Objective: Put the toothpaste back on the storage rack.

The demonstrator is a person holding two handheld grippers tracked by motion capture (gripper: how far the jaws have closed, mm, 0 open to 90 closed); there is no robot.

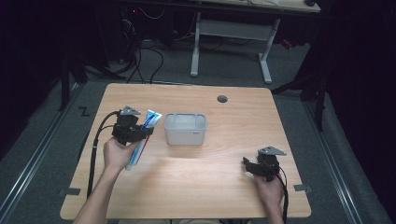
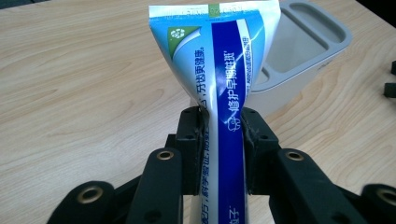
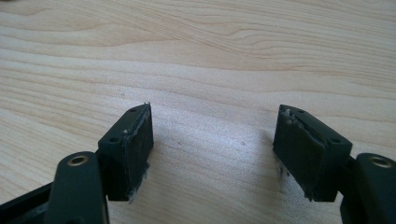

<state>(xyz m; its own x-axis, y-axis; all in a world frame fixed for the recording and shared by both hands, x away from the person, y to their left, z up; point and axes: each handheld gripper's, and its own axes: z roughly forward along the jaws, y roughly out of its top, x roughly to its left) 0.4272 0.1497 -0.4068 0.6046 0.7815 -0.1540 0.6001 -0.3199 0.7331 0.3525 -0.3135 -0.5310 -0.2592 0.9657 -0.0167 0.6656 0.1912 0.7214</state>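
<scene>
A blue and white toothpaste tube is clamped in my left gripper left of a grey plastic caddy on the wooden table. In the left gripper view the black pads squeeze the tube near its middle, its flat crimped end up, with the two-compartment caddy just behind. My right gripper rests low at the front right, held by a hand. In the right gripper view its jaws stand wide apart over bare wood, with nothing between them.
A round cable hole sits near the table's far edge. Beyond the table stand a white desk frame and cables on the floor. Black cables trail from both grippers along the forearms.
</scene>
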